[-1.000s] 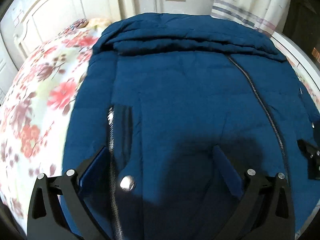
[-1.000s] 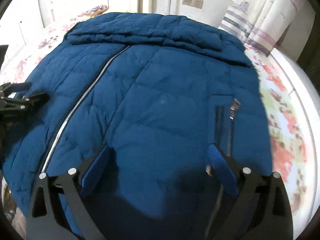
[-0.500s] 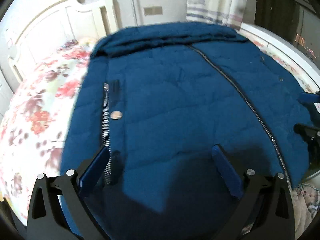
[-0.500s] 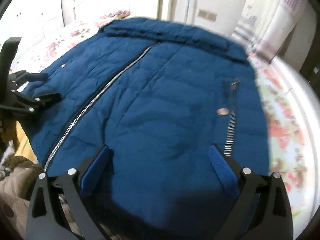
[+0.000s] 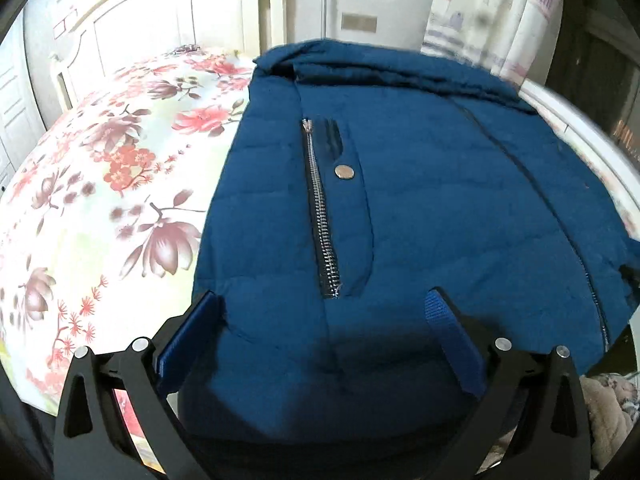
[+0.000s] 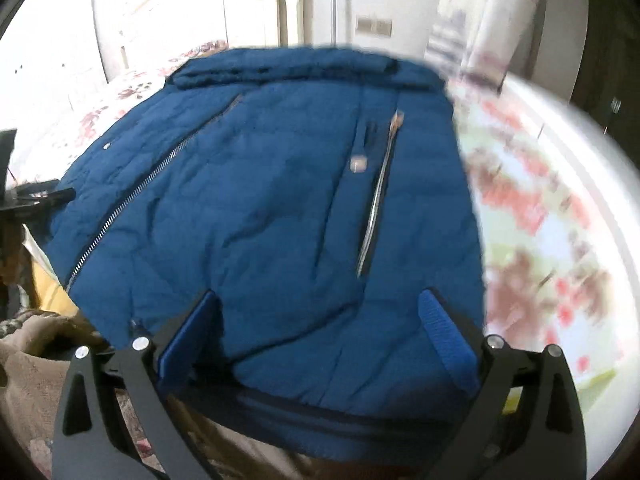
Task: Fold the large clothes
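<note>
A large dark blue padded jacket (image 5: 432,208) lies flat, front up, on a bed, its collar at the far end. It also shows in the right wrist view (image 6: 256,208). It has a central zipper (image 6: 136,204) and a zipped pocket with a snap on each side (image 5: 322,216). My left gripper (image 5: 324,340) is open over the jacket's near hem at its left side. My right gripper (image 6: 320,336) is open over the near hem at its right side. Neither holds cloth. The left gripper's tip (image 6: 36,198) shows at the left edge of the right wrist view.
The jacket lies on a floral bedsheet (image 5: 100,184). A white headboard (image 5: 160,28) and a striped curtain (image 5: 480,24) stand behind. A beige blanket (image 6: 36,364) lies below the near bed edge.
Both grippers have drawn back toward the near hem of the jacket, so more of the jacket and its lower edge now show. Both stay open.
</note>
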Demonstrator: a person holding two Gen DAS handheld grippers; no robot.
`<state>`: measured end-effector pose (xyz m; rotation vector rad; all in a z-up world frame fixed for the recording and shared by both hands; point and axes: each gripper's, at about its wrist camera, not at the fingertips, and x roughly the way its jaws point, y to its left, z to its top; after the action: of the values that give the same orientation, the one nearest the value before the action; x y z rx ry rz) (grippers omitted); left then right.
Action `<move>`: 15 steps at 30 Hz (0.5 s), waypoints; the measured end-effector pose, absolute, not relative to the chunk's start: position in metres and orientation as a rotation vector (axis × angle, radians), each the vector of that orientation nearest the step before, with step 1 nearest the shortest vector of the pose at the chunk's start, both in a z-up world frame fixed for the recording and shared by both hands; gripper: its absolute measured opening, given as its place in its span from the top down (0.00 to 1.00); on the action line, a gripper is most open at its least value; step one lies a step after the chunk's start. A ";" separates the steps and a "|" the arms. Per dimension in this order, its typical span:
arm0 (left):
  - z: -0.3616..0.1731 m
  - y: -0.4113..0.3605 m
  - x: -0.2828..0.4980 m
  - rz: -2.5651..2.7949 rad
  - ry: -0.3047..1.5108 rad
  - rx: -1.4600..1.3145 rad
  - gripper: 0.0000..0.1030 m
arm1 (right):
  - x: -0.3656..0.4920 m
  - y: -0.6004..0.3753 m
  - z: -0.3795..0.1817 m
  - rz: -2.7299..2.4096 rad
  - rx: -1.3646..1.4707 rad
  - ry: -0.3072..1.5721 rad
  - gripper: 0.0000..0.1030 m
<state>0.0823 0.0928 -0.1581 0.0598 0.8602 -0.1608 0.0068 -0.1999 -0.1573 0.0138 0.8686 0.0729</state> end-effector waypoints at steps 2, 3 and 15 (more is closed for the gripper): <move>-0.150 0.093 0.077 -0.163 0.839 0.081 0.04 | -0.001 -0.204 -0.150 0.112 0.037 0.864 0.05; -0.146 0.095 0.074 -0.169 0.819 0.072 0.04 | -0.008 -0.212 -0.145 0.133 0.069 0.850 0.05; -0.152 0.156 0.067 -0.201 0.834 -0.197 0.05 | -0.062 -0.302 -0.144 0.098 0.382 0.750 0.27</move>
<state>0.0674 0.1557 -0.1518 -0.1973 0.8340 -0.2008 -0.0624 -0.3018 -0.1444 0.3821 0.7504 0.0977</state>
